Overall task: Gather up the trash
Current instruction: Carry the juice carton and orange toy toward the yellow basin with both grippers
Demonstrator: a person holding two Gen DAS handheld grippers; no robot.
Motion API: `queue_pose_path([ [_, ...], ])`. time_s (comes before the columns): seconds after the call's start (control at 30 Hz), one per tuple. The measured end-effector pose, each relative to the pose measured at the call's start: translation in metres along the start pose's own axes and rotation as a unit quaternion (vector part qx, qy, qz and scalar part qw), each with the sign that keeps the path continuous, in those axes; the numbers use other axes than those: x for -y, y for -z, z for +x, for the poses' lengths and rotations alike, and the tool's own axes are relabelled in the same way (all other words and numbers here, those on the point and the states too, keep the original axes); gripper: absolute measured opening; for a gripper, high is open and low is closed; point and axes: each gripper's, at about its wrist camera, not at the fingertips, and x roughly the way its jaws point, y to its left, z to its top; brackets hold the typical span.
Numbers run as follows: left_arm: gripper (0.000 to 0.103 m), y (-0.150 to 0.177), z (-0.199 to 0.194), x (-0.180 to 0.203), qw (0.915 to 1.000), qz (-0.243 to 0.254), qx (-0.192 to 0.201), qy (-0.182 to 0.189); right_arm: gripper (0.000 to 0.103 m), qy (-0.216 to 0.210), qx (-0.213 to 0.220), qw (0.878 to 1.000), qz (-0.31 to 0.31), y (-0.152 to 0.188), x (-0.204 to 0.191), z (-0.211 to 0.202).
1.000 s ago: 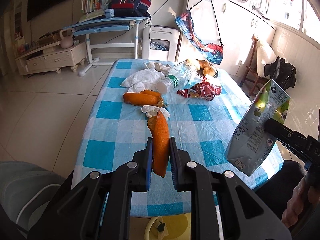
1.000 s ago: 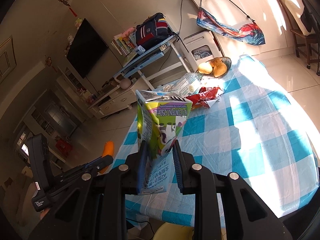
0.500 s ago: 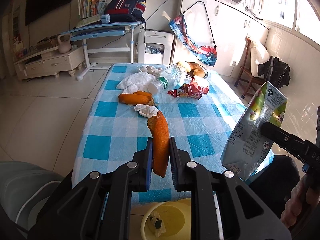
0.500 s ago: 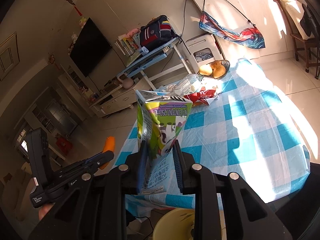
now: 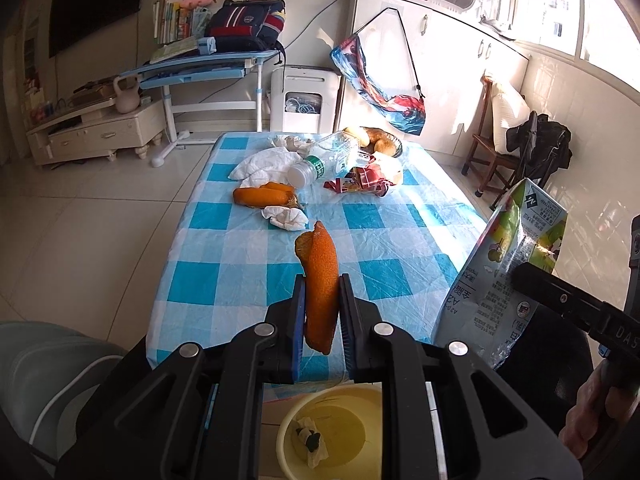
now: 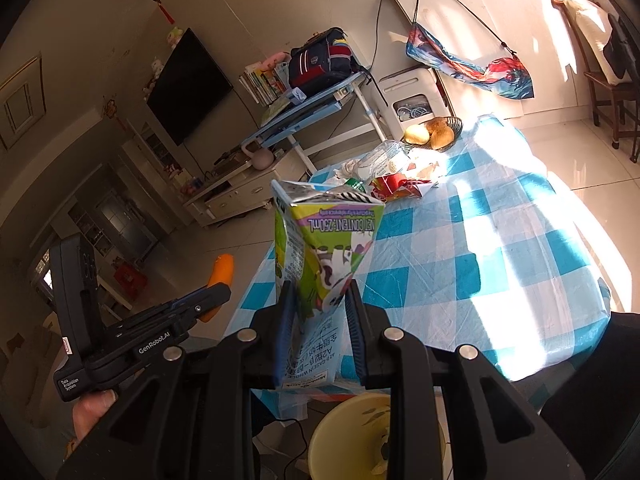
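My left gripper (image 5: 322, 298) is shut on a long piece of orange peel (image 5: 320, 280), held above the near edge of the checked table (image 5: 256, 248). To its right, my right gripper (image 6: 320, 300) is shut on a crushed green and white milk carton (image 6: 320, 248), which also shows in the left wrist view as the carton (image 5: 508, 276). A yellow bin (image 5: 336, 432) with a crumpled tissue in it stands on the floor below both grippers, the bin (image 6: 352, 436) partly hidden by the fingers. More trash lies on the table: orange peels (image 5: 264, 196), tissues (image 5: 286, 216), a plastic bottle (image 5: 324, 160), a red wrapper (image 5: 360, 182).
A wire basket of bread (image 5: 376, 142) sits at the table's far end. A grey chair (image 5: 44, 384) is at the lower left. Behind the table stand a blue desk (image 5: 200, 68), a white appliance (image 5: 304, 98) and a wooden chair (image 5: 492, 148) at right.
Both grippers have drawn back from the table with their loads, and the yellow bin has come into view beneath them. Neither grip has changed.
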Motion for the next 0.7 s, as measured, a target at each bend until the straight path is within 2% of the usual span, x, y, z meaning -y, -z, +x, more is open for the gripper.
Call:
queue_pose_path([
  [0.7, 0.016, 0.020, -0.039, 0.009, 0.9998, 0.009, 0.015, 0.007, 0.027, 0.003, -0.013, 1.000, -0.020, 0.022, -0.016, -0.020],
])
